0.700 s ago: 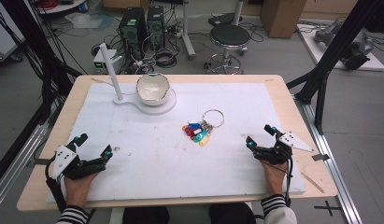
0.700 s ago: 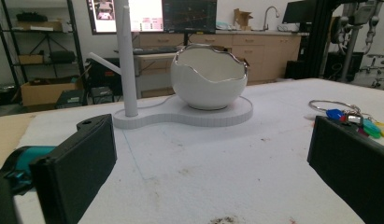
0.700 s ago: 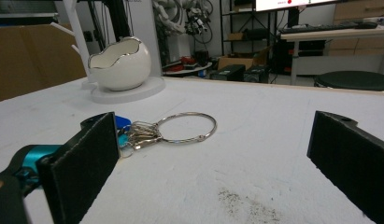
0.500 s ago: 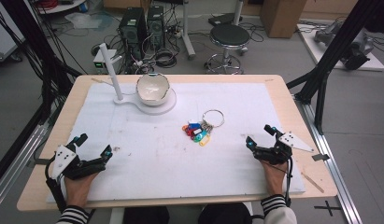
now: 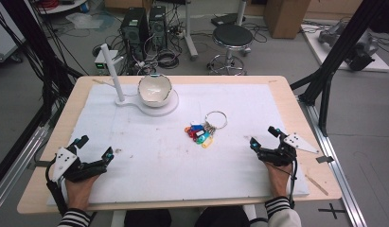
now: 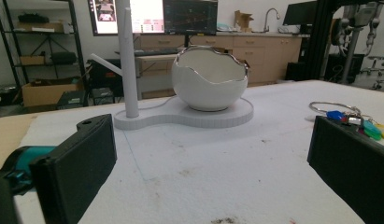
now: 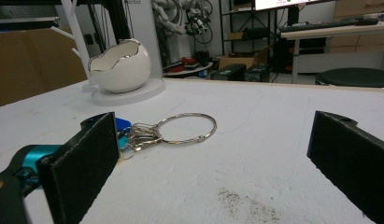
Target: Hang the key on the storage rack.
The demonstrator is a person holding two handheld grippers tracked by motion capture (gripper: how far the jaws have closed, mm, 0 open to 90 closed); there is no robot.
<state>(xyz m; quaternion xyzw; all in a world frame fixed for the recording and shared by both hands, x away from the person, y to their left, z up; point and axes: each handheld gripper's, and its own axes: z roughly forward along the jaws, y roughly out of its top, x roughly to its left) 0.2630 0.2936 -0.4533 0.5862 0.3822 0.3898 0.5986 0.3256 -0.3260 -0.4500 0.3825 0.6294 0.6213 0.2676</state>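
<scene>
Both hand-held grippers are parked low near the front edge of the worktop [image 5: 320,182], on the white mat [image 5: 154,165] that covers most of it; the left hand-held gripper [image 5: 93,148] sits toward the front left corner, jaws spread wide with nothing between them; the right hand-held gripper [image 5: 264,135] is toward the front right corner, same deal, released and empty.

The key bunch [image 5: 205,130] lies flat on the mat a bit right of the middle, well apart from both grippers but closer to the right one; it's a big metal ring [image 5: 216,119] with a cluster of coloured tags [image 5: 198,135] (blue, red, green, yellow from what I can make out) fanned out on the side toward the front left; in the right gripper view the ring [image 7: 187,128] lies straight ahead between the jaws, farther out.

Toward the back left there's a white eggshell-shaped bowl [image 5: 154,90] with a silvery jagged rim, upright on a flat white base [image 5: 166,108]; a white post [image 5: 112,71] rises from the same base just left of the bowl; the left gripper view has the bowl [image 6: 209,79] dead ahead.
</scene>
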